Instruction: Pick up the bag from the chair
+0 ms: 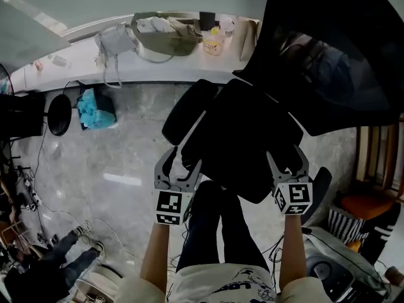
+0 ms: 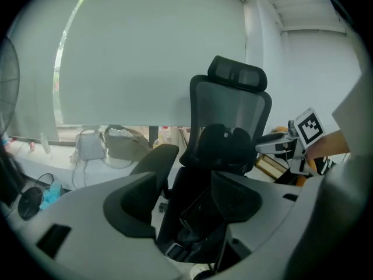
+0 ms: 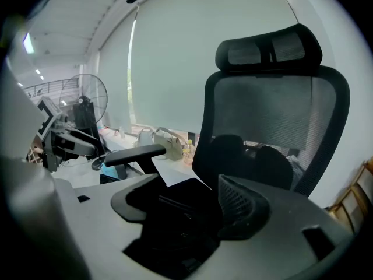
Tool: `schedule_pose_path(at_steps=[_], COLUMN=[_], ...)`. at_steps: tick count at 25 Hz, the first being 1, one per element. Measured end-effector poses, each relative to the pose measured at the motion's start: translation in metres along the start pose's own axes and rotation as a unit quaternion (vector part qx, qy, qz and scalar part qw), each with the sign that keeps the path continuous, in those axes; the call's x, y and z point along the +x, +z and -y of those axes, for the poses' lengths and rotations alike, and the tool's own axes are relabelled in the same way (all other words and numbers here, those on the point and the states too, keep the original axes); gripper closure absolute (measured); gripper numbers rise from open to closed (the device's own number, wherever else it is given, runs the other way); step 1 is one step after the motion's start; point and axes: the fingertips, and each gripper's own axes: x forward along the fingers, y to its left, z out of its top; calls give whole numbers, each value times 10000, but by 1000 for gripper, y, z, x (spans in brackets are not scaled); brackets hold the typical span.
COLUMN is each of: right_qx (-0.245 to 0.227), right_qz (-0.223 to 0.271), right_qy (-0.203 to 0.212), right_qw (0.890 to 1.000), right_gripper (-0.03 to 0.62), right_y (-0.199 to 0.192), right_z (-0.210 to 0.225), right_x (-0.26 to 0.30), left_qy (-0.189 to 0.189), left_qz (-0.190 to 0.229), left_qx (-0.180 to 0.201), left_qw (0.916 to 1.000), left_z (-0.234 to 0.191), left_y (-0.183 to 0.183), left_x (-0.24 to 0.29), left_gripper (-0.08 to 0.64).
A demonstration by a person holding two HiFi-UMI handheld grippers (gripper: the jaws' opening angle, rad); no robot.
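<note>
left tool (image 1: 180, 164), right tool (image 1: 287, 161) agape, bag (image 1: 243, 137) edge on chair (image 1: 344, 55)

White ledge (image 1: 183, 69) under the window. On it, left half: grey purse (image 1: 113, 41). Mid-ledge: olive tote (image 1: 165, 41). Toward its right end: yellow bottle (image 1: 213, 43). On the floor below its left end: blue bundle (image 1: 96, 109) and black round disc (image 1: 59, 114).

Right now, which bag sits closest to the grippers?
The black bag on the chair, flanked by the left gripper and right gripper. The pale grey bag and the olive bag rest far off on the window ledge.
</note>
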Motion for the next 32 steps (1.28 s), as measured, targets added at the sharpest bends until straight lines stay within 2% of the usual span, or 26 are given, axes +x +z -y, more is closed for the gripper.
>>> schedule_pose_path(at_steps=[4, 10, 15, 23, 29, 32], right_qx=[-66, -73, -184, -459, -499, -483], right_qz=[-176, -444, -751, -987, -942, -876], right_qy=[106, 520, 799, 1289, 1604, 1568], right_qw=[9998, 9976, 9938, 9857, 9813, 9826], right_gripper=[229, 162, 161, 249, 349, 368], right_y=[-27, -73, -103, -133, -137, -137], right_z=[12, 16, 19, 14, 5, 4], right_x=[24, 52, 74, 95, 102, 101], left_qy=[-130, -282, -475, -607, -680, -821], left_qz=[-247, -544, -712, -850, -885, -908], left_qx=[-149, -266, -185, -302, -457, -389], left_qw=[9995, 9978, 9962, 9941, 9927, 9917], left_z=[3, 12, 15, 15, 15, 21], left_y=[-33, -78, -103, -129, -137, -139], left_x=[28, 55, 76, 95, 106, 107], left_gripper=[267, 261, 252, 252, 255, 323])
